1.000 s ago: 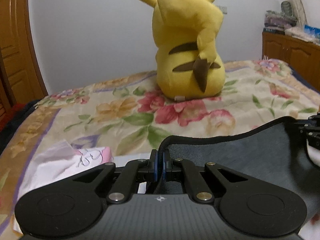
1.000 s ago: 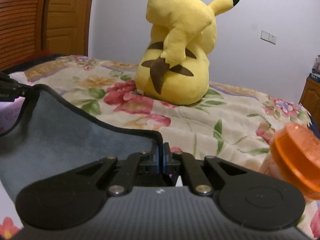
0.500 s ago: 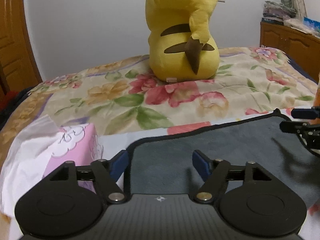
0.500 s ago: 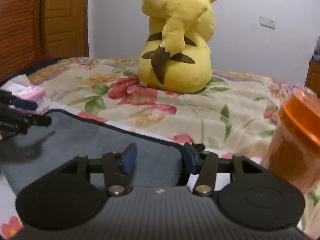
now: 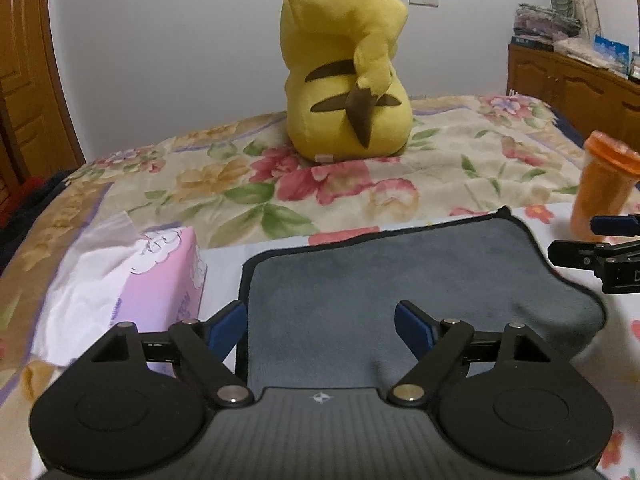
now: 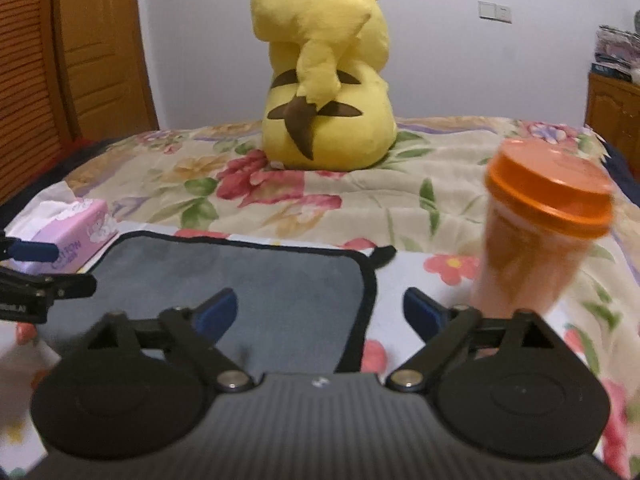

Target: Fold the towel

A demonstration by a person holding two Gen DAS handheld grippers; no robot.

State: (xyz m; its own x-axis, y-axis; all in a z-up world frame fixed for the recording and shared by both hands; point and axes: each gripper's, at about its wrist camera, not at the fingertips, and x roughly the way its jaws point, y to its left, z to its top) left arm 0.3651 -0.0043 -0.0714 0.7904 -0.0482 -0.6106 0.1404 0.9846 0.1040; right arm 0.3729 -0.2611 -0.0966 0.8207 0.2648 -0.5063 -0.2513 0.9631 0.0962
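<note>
A dark grey towel (image 5: 384, 280) with black trim lies folded flat on the flowered bedspread; it also shows in the right wrist view (image 6: 240, 280). My left gripper (image 5: 320, 326) is open and empty over the towel's near left edge. My right gripper (image 6: 320, 312) is open and empty over the towel's near right edge. Each gripper shows at the side of the other's view: the right one (image 5: 600, 240) and the left one (image 6: 40, 268).
A pink tissue box (image 5: 160, 276) sits just left of the towel. An orange lidded jar (image 6: 540, 232) stands just right of it. A yellow plush toy (image 5: 348, 64) sits farther back on the bed. Wooden cabinets (image 5: 580, 84) stand at the far right.
Both grippers were shut on the towel's raised edge one second ago. They let go, opened wide and drew back, and the towel now lies flat.
</note>
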